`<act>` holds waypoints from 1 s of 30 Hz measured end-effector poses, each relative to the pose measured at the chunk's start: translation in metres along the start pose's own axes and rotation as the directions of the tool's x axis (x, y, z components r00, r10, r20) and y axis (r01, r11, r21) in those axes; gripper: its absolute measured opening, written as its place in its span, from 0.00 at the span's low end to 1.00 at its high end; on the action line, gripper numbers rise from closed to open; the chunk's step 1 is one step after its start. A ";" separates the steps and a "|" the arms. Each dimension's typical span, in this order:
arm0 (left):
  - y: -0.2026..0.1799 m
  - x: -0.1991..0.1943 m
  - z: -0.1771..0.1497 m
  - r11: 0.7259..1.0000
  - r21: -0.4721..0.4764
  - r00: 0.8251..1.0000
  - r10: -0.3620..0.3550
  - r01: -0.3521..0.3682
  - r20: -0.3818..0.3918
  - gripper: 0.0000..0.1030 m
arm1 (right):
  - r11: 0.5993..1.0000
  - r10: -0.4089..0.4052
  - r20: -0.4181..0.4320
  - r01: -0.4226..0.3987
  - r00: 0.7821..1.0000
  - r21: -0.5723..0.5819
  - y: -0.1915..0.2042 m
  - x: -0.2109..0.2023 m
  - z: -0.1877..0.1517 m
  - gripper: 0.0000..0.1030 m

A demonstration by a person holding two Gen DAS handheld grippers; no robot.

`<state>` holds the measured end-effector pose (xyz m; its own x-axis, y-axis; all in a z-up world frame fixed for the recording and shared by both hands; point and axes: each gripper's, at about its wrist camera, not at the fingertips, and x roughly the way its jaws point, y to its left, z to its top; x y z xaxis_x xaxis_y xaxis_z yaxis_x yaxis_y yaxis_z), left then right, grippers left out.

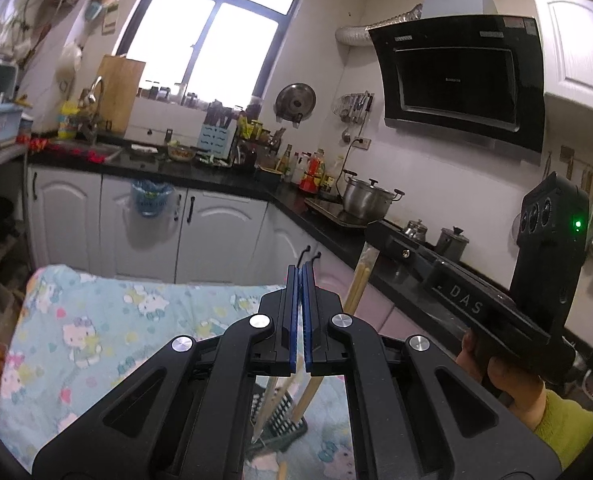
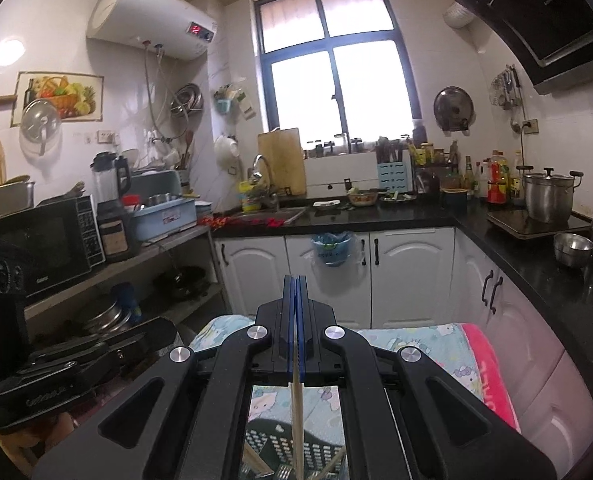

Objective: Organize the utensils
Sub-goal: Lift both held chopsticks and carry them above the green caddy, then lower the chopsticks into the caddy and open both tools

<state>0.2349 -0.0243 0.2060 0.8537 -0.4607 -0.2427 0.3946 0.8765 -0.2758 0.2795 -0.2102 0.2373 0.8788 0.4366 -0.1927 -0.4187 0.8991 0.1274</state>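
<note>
The left gripper [image 1: 303, 280] has its fingers pressed together with nothing visibly caught at their tips, while two chopsticks [image 1: 308, 396] slant below them toward a dark slotted basket [image 1: 284, 424] on the patterned cloth [image 1: 96, 320]. The right gripper [image 2: 295, 292] has its fingers clamped on a single chopstick [image 2: 296, 420], which hangs straight down beneath them over the basket [image 2: 280, 444], where more chopsticks and forks lie.

Black hand-held gripper [image 1: 301, 276], blue pads, yellow-green sleeve [image 1: 560, 424].

Bright window [image 2: 336, 76], white cabinets [image 2: 408, 276] — black countertop [image 2: 376, 216], range hood [image 1: 460, 80]
</note>
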 end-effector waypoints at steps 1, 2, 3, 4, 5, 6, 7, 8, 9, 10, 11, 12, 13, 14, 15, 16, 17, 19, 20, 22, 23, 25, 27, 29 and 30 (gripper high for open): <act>0.000 0.002 0.000 1.000 0.007 1.000 0.007 -0.007 0.001 0.00 | 1.000 -0.004 0.004 0.004 1.000 0.000 -0.002 0.003 -0.001 0.01; 0.000 0.005 0.001 1.000 0.019 1.000 0.021 -0.021 0.005 0.00 | 1.000 -0.007 0.006 0.007 1.000 0.001 -0.003 0.005 -0.001 0.01; 0.000 0.007 0.000 0.999 0.027 1.000 0.028 -0.028 0.005 0.00 | 1.000 -0.010 0.008 0.010 1.000 0.001 -0.005 0.008 -0.003 0.01; 0.001 0.010 -0.001 0.999 0.030 0.999 0.034 -0.034 0.004 0.00 | 1.000 -0.012 0.008 0.012 1.000 0.000 -0.005 0.010 -0.005 0.01; 0.003 0.013 -0.003 0.999 0.029 0.999 0.040 -0.040 0.004 0.00 | 1.000 -0.016 0.008 0.016 1.000 0.002 -0.006 0.013 -0.007 0.01; 0.004 0.015 -0.004 0.999 0.028 0.999 0.039 -0.039 0.005 0.00 | 1.000 -0.016 0.008 0.016 1.000 0.004 -0.006 0.016 -0.009 0.01; 0.007 0.017 -0.006 0.999 0.026 0.999 0.042 -0.042 0.005 0.00 | 1.000 -0.014 0.006 0.014 1.000 0.005 -0.007 0.019 -0.012 0.01; 0.009 0.020 -0.009 0.999 0.022 0.999 0.049 -0.049 0.004 0.00 | 1.000 -0.020 0.005 0.020 1.000 0.004 -0.008 0.022 -0.016 0.01; 0.011 0.023 -0.010 0.999 0.016 0.999 0.047 -0.047 -0.001 0.00 | 1.000 -0.028 0.004 0.028 1.000 -0.001 -0.009 0.024 -0.020 0.01; 0.013 0.025 -0.013 0.999 0.009 0.999 0.048 -0.048 -0.004 0.00 | 1.000 -0.029 0.003 0.029 1.000 -0.002 -0.009 0.026 -0.023 0.01; 0.017 0.028 -0.017 0.999 0.004 0.999 0.052 -0.052 -0.012 0.00 | 1.000 -0.031 0.001 0.031 1.000 -0.003 -0.010 0.028 -0.028 0.01; 0.020 0.030 -0.021 0.999 0.000 0.998 0.052 -0.052 -0.021 0.00 | 0.999 -0.038 -0.004 0.038 0.999 -0.005 -0.010 0.031 -0.031 0.01; 0.023 0.033 -0.025 0.998 -0.009 0.998 0.055 -0.055 -0.029 0.00 | 0.999 -0.042 -0.010 0.042 0.999 -0.005 -0.011 0.033 -0.035 0.01; 0.025 0.034 -0.028 0.998 -0.014 0.998 0.056 -0.056 -0.037 0.00 | 0.999 -0.045 -0.019 0.045 0.999 0.002 -0.013 0.036 -0.040 0.01; 0.027 0.037 -0.032 0.998 -0.020 0.997 0.055 -0.056 -0.046 0.00 | 0.999 -0.049 -0.025 0.049 0.998 0.008 -0.014 0.038 -0.043 0.01; 0.029 0.038 -0.034 0.998 -0.024 0.997 0.057 -0.058 -0.051 0.00 | 0.999 -0.052 -0.030 0.053 0.998 0.011 -0.015 0.039 -0.046 0.01; 0.031 0.040 -0.038 0.998 -0.026 0.996 0.060 -0.062 -0.059 0.00 | 0.998 -0.054 -0.039 0.055 0.998 0.018 -0.017 0.041 -0.051 0.02; 0.035 0.043 -0.043 0.997 -0.033 0.995 0.062 -0.064 -0.072 0.00 | 0.998 -0.058 -0.055 0.060 0.997 0.034 -0.020 0.044 -0.058 0.02; 0.036 0.044 -0.047 0.997 -0.037 0.995 0.060 -0.063 -0.080 0.00 | 0.997 -0.065 -0.061 0.067 0.996 0.044 -0.021 0.045 -0.063 0.02; 0.038 0.045 -0.051 0.997 -0.036 0.994 0.069 -0.072 -0.086 0.01 | 0.996 -0.061 -0.067 0.065 0.996 0.055 -0.024 0.045 -0.071 0.03; 0.040 0.045 -0.055 0.997 -0.034 0.993 0.071 -0.075 -0.097 0.01 | 0.996 -0.063 -0.072 0.066 0.995 0.051 -0.023 0.045 -0.075 0.06; 0.042 0.046 -0.059 0.996 -0.031 0.991 0.077 -0.081 -0.112 0.02 | 0.995 -0.085 -0.081 0.088 0.993 0.042 -0.022 0.044 -0.082 0.30; 0.045 0.044 -0.064 0.996 -0.032 0.989 0.084 -0.089 -0.119 0.16 | 0.993 -0.088 -0.100 0.095 0.991 0.070 -0.025 0.043 -0.089 0.41; 0.049 0.038 -0.068 0.994 -0.042 0.989 0.100 -0.105 -0.113 0.33 | 0.990 -0.101 -0.134 0.113 0.986 0.079 -0.028 0.043 -0.095 0.47; 0.050 0.034 -0.069 0.993 -0.048 0.988 0.105 -0.111 -0.112 0.38 | 0.990 -0.109 -0.144 0.121 0.983 0.077 -0.028 0.043 -0.098 0.51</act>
<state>0.2605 -0.0058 0.1198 0.8468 -0.3791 -0.3731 0.2808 0.9144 -0.2917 0.3063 -0.2140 0.1306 0.8770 0.3356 -0.3439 -0.2901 0.9403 0.1779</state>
